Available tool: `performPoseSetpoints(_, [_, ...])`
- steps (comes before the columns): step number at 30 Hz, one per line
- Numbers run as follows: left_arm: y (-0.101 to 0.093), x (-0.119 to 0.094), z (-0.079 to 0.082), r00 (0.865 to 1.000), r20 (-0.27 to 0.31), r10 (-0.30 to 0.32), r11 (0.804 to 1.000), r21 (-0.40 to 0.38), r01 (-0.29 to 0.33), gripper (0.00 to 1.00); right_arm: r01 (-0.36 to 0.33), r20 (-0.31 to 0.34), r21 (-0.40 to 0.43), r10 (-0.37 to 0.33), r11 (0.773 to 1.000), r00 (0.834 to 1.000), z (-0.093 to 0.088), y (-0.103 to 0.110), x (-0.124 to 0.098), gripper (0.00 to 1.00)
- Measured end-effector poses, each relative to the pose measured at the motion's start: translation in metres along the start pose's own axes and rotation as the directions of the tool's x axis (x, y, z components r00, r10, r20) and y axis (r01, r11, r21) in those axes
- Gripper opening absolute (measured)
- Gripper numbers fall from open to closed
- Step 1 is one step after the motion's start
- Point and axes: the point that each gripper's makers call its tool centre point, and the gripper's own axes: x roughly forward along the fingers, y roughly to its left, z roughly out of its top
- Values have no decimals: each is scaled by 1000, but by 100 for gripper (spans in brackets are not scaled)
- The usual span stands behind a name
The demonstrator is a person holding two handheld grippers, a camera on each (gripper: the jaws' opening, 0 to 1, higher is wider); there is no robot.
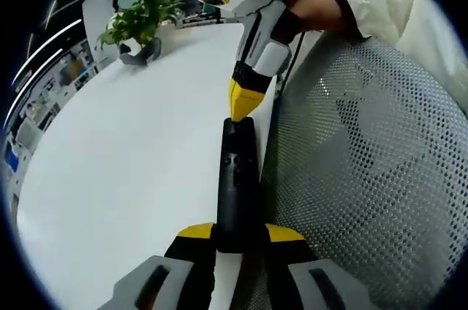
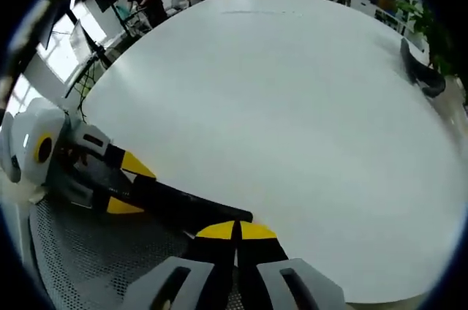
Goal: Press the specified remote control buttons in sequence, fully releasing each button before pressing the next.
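Sitting far back on the white table (image 1: 131,149), a potted plant (image 1: 139,21); left gripper (image 1: 240,240) clamps the black remote (image 1: 238,178), right gripper (image 2: 235,231), jaws together, tips touching its far end.

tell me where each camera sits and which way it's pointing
Left gripper view: rides the left gripper, looking along the black remote its fingers clamp, over the white table toward a plant; a person's sleeve shows behind the right gripper.
Right gripper view: rides the right gripper, fingers shut at the remote's end, looking across the table.
Shared: remote, table, both grippers, mesh chair.
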Motion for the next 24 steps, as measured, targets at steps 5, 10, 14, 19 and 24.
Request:
performPoseSetpoints(5, [0, 0, 0, 1000, 1, 3, 1000, 6, -3, 24, -17, 15, 33, 16, 999, 1000, 0, 1, 0, 0])
performPoseSetpoints(10, [1, 0, 0, 1000, 1, 8, 1000, 14, -8, 24, -20, 25, 25, 19, 999, 999, 0, 2, 0, 0])
performPoseSetpoints(14, [0, 0, 0, 1000, 2, 10, 1000, 17, -10, 24, -47, 56, 78, 43, 996, 998, 0, 1, -1, 0])
performPoseSetpoints(19, [0, 0, 0, 1000, 5, 11, 1000, 23, -11, 24, -80, 56, 164, 72, 983, 996, 1, -1, -2, 0])
performPoseSetpoints(24, [1, 0, 0, 1000, 7, 11, 1000, 27, -11, 24, -92, 47, 184, 84, 979, 995, 1, 1, -3, 0])
